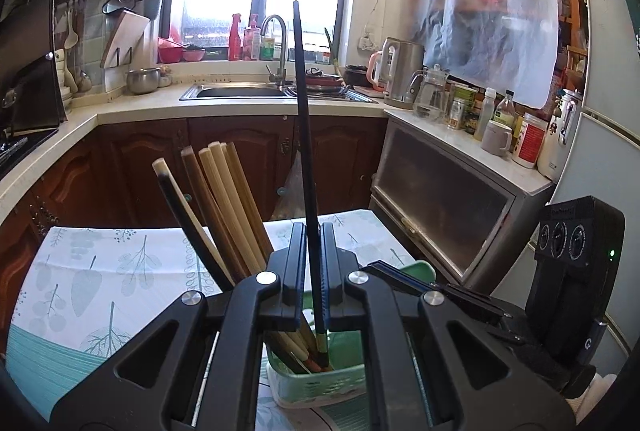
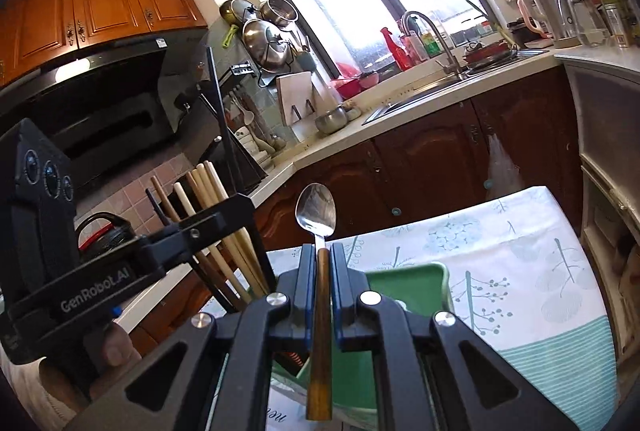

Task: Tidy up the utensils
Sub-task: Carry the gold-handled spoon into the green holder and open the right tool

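My left hand-held gripper (image 1: 311, 263) was clamped on a single dark chopstick (image 1: 305, 135), which stood nearly upright between the pads with its lower tip down inside the green holder (image 1: 316, 387). That holder sat on the leaf-patterned cloth (image 1: 92, 271) covering the surface, just below my jaws. A bundle of wooden chopsticks (image 1: 224, 207) already leaned in it, fanning out to the left of the dark one, with a dark-shafted, pale-tipped stick (image 1: 180, 207) at the far left of the bundle.

My right hand-held gripper (image 2: 322, 271) was clamped on a spoon (image 2: 318, 227) by its wooden handle, the metal bowl pointing up and away above the fingertips and the handle end hanging below the jaws. Under it lay a green tray (image 2: 420, 279), resting on the same cloth. From the right wrist view, the left hand-held gripper appeared at the left with the wooden chopsticks behind it and the dark chopstick rising above. From the left wrist view, the right hand-held gripper's body showed at the right edge, beside the holder.
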The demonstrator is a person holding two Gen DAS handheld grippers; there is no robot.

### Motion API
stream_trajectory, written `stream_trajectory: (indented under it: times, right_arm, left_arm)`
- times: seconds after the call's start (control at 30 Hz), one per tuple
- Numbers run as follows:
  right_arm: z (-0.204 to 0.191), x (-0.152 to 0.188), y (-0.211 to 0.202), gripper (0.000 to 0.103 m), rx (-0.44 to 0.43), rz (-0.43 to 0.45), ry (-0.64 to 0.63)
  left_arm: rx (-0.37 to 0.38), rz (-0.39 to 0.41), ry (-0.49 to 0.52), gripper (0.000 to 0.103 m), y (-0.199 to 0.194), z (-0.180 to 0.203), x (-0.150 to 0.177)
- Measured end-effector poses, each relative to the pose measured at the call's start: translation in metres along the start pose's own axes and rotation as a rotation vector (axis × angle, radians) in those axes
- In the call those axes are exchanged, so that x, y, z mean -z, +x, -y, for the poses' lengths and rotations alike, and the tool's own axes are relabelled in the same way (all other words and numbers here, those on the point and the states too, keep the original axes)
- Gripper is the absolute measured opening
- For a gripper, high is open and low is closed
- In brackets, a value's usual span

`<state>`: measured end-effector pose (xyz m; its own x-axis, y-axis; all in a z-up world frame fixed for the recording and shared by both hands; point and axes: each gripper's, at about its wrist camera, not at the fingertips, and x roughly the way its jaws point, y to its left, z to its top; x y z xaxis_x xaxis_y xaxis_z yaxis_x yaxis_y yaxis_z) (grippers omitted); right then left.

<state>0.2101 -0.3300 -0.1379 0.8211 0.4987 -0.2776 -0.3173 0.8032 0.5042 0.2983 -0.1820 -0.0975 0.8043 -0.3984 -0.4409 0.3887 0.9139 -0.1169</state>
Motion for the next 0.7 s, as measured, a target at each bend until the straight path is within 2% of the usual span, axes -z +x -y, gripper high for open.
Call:
stream_trajectory:
  times: [0.1, 0.3, 0.4, 0.53, 0.7]
  right_arm:
    - [0.002, 0.002, -0.001, 0.007, -0.012, -0.024, -0.010]
    - [0.002, 0.002, 0.001, 0.009, 0.011, -0.152, -0.017]
    - [0.004, -0.003, 0.005, 0.009, 0.039, -0.252, 0.007]
    - [0.003, -0.006, 0.008, 0.008, 0.067, -0.343, 0.000]
    - [-0.006, -0.014, -0.002, 0.007, 0.070, -0.267, -0.038]
  left_arm:
    - [0.008, -0.013, 0.002, 0.004, 0.001, 0.001, 0.003]
    - [0.024, -0.040, -0.007, 0.004, 0.002, -0.003, 0.004]
    - [0.031, -0.043, -0.004, 0.004, 0.000, -0.003, 0.005]
    - [0.038, -0.049, 0.001, 0.004, -0.002, -0.001, 0.006]
    - [0.043, -0.054, 0.005, 0.004, -0.004, 0.000, 0.006]
